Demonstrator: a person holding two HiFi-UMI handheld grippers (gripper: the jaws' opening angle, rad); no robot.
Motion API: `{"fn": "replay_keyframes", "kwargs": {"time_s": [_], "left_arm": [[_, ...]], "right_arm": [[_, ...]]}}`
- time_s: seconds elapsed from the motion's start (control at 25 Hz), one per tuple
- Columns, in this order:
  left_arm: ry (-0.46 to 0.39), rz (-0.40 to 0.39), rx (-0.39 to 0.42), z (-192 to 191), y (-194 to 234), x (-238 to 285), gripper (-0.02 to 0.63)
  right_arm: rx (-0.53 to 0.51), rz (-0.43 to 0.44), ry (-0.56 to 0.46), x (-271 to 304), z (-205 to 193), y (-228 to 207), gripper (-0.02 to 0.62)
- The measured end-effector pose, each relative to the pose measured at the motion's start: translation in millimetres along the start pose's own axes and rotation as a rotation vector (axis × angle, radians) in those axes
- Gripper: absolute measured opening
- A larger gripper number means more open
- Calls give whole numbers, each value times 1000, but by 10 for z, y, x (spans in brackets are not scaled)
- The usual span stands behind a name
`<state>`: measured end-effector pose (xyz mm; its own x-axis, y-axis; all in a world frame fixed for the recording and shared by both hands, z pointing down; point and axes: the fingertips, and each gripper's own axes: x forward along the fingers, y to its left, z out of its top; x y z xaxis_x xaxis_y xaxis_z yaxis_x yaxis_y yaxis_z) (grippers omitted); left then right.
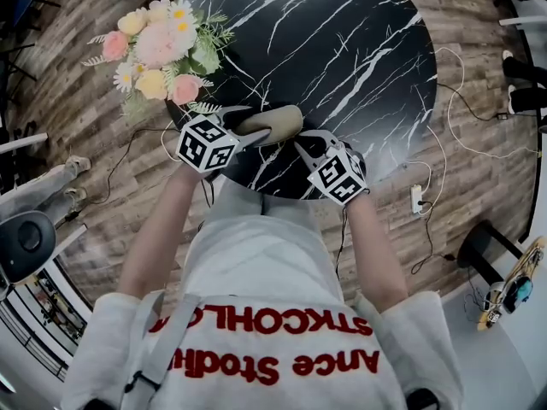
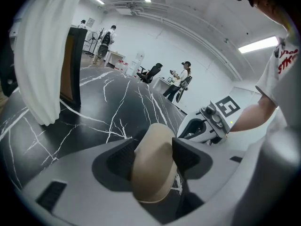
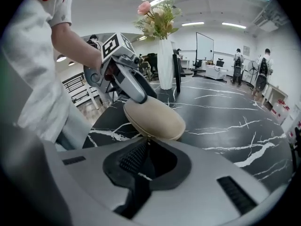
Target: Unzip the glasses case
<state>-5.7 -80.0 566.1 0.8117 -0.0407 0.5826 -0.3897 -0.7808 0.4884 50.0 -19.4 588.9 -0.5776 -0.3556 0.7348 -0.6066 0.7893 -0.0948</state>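
A beige oval glasses case (image 1: 272,123) lies near the front edge of the round black marble table (image 1: 342,41). My left gripper (image 1: 253,132) holds the case's left end, with both pads pressed against its sides (image 2: 153,168). My right gripper (image 1: 301,149) sits at the case's right end. In the right gripper view its jaws (image 3: 147,144) are shut, with the small zipper pull (image 3: 148,139) pinched at their tips, right against the case (image 3: 155,117). The zipper seam runs round the case's edge and looks closed.
A white vase (image 3: 165,65) of pink and yellow flowers (image 1: 162,45) stands at the table's left edge, close behind my left gripper. Cables and a power strip (image 1: 416,199) lie on the wooden floor to the right. Several people stand far off.
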Motion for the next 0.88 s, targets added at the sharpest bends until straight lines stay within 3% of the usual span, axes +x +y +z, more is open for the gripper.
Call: {"fn": "replay_keyframes", "kwargs": {"time_s": [0.16,0.4,0.6,0.88], "left_arm": [[4,-6,-6,3,1,-1,256],[4,-13,-14,-1,16,1,256],[-1,-20,-27,1,25,-2,255],[-9,-92,-169,42,101,-30,207]], "right_arm": [[148,-68,-57,35,58,78,29],[239,-133,-99,158,183,256,31],[206,-112,-100,294,319,439,29],[180,-81,-110,395,404,593,31]]}}
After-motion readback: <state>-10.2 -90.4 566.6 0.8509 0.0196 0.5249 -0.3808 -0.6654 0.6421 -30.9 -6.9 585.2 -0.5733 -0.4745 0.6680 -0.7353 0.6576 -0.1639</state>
